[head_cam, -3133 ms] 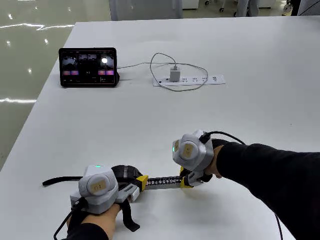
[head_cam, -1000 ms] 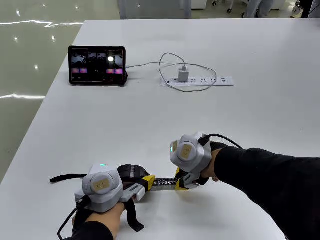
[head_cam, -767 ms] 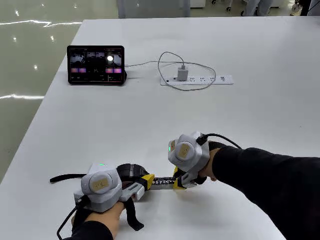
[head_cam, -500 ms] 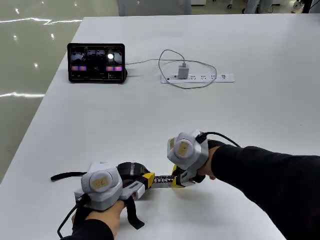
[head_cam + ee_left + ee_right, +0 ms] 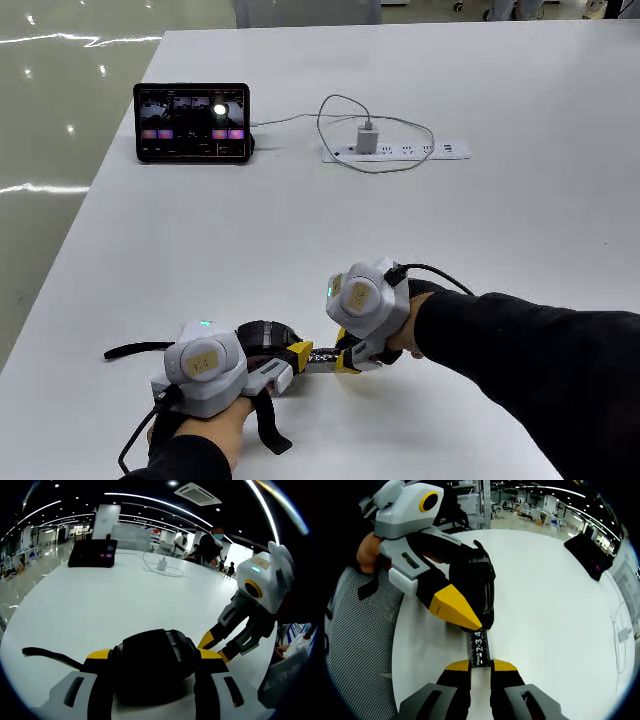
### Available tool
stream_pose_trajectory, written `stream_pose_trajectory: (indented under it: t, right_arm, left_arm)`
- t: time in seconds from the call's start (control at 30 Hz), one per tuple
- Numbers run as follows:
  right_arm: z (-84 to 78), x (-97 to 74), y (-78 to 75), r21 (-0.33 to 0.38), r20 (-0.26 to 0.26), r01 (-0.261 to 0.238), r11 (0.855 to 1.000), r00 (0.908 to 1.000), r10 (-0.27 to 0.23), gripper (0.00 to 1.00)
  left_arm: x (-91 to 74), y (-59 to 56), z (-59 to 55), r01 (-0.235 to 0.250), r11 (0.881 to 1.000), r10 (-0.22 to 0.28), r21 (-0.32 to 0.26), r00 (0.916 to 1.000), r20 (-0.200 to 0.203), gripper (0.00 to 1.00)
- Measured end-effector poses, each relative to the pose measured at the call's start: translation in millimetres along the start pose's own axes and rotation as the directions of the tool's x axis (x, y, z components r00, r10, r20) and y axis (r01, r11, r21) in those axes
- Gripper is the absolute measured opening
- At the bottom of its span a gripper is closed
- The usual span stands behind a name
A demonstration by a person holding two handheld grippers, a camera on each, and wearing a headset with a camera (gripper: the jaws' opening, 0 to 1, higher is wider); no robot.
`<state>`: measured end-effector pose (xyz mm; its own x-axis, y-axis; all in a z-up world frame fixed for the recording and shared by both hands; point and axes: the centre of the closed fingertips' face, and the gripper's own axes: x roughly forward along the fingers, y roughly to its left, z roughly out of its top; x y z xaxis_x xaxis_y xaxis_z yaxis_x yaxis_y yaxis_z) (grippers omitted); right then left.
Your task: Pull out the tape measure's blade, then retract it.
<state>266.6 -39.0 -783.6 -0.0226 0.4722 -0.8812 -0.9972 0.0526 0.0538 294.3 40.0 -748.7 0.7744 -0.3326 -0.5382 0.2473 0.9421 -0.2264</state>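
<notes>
The black tape measure (image 5: 262, 334) lies near the front edge of the white table (image 5: 300, 230). My left gripper (image 5: 285, 348) is shut on its body, and the left gripper view has the case (image 5: 155, 667) wedged between the yellow-tipped jaws. A short length of blade (image 5: 479, 647), with the numbers 2 to 4 readable, sticks out of the case (image 5: 481, 582). My right gripper (image 5: 480, 666) is shut on the blade's end, close to the left gripper's yellow fingertip (image 5: 452, 607). From the head view the right gripper (image 5: 345, 362) sits just right of the case.
A tablet (image 5: 192, 122) with a lit screen stands at the back left. A white power strip (image 5: 400, 152) with a charger and looped cable lies at the back centre. The tape's black strap (image 5: 130, 350) trails left towards the table's left edge.
The right gripper has moved left towards the tape measure with the blade end held, so the exposed blade is shorter. The left gripper has held still on the case.
</notes>
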Motion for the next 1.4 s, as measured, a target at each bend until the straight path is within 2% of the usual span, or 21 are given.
stream_pose_trajectory:
  t: [0.6,1.4]
  right_arm:
    - [9.9,5.4,-0.2,-0.014,0.009,-0.019,1.0,0.9998,0.019,0.1]
    - [28.1,14.9,3.6,-0.008,0.041,-0.014,1.0,0.999,0.014,0.1]
  left_arm:
    - [-0.4,-0.5,0.4,0.006,1.0,-0.006,-0.01,1.0,-0.004,0.59]
    - [-0.6,0.0,-0.5,0.014,1.0,-0.014,-0.008,0.9998,-0.01,0.59]
